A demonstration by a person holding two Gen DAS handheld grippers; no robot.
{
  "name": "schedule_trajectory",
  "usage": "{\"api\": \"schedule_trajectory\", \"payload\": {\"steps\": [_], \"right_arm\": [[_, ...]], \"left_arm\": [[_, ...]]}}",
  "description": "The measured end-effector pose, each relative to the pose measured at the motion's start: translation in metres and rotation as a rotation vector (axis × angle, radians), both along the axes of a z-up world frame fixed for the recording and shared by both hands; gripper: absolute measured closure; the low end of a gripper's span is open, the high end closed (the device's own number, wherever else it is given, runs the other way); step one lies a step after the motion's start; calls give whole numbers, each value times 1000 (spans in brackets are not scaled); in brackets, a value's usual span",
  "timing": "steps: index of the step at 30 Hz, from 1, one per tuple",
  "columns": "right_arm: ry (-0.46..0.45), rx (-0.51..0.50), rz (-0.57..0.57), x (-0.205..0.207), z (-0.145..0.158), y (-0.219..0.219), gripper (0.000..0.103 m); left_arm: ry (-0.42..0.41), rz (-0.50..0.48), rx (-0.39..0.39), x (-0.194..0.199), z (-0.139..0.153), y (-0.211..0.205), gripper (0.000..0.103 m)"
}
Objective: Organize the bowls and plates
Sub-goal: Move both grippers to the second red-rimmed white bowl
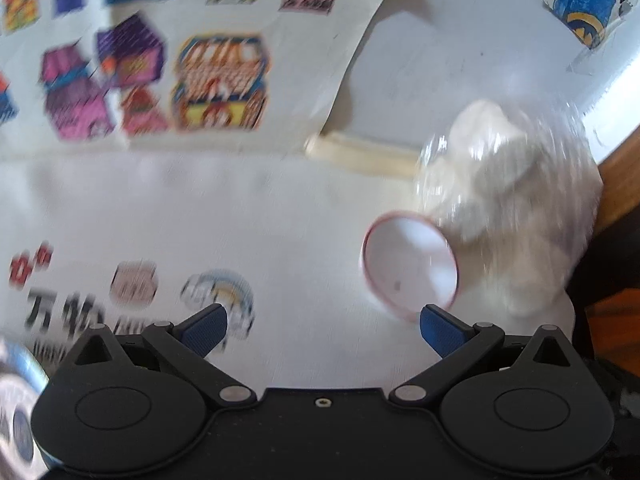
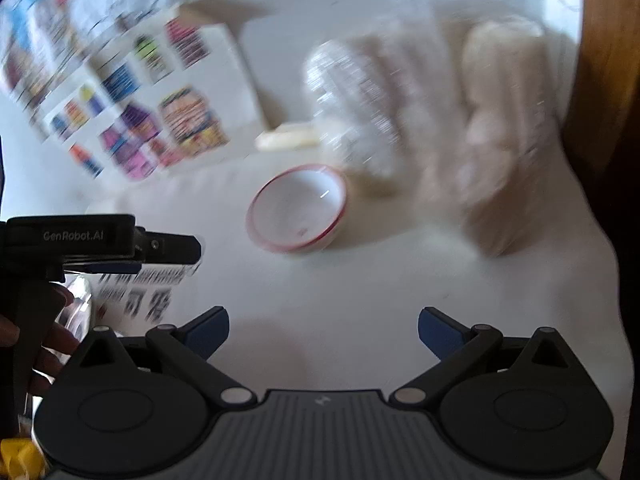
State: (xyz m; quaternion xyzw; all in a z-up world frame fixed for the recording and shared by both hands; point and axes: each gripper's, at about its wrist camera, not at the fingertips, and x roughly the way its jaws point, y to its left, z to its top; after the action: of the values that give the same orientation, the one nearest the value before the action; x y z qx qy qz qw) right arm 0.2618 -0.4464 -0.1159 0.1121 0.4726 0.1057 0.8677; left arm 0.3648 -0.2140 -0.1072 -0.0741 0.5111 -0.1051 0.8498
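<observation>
A small white bowl with a red rim lies tilted on the white tabletop, its opening facing the cameras; it also shows in the left wrist view. My left gripper is open and empty, its right fingertip just below the bowl's rim. My right gripper is open and empty, a way back from the bowl. The left gripper body shows at the left of the right wrist view. Both views are motion-blurred.
A clear plastic bag of white items lies right behind the bowl, also seen in the right wrist view. Coloured drawings on paper cover the far table. A cream stick-like object lies beyond. The wooden table edge is at right.
</observation>
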Motion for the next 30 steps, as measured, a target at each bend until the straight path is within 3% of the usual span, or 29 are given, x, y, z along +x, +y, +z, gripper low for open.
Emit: {"api": "schedule_trajectory", "payload": {"steps": [5,14,30], "right_arm": [[5,0,-63,20,-12,-10,0],[11,29,-105,40,-29,-4,1],[18,57,-132,64,-42,1,23]], "left_arm": [[3,-14,43,33,-11,-20,1],[34,-63,89,56,-28,-34,1],[66,-97,229,67,-41,-55,1]]}}
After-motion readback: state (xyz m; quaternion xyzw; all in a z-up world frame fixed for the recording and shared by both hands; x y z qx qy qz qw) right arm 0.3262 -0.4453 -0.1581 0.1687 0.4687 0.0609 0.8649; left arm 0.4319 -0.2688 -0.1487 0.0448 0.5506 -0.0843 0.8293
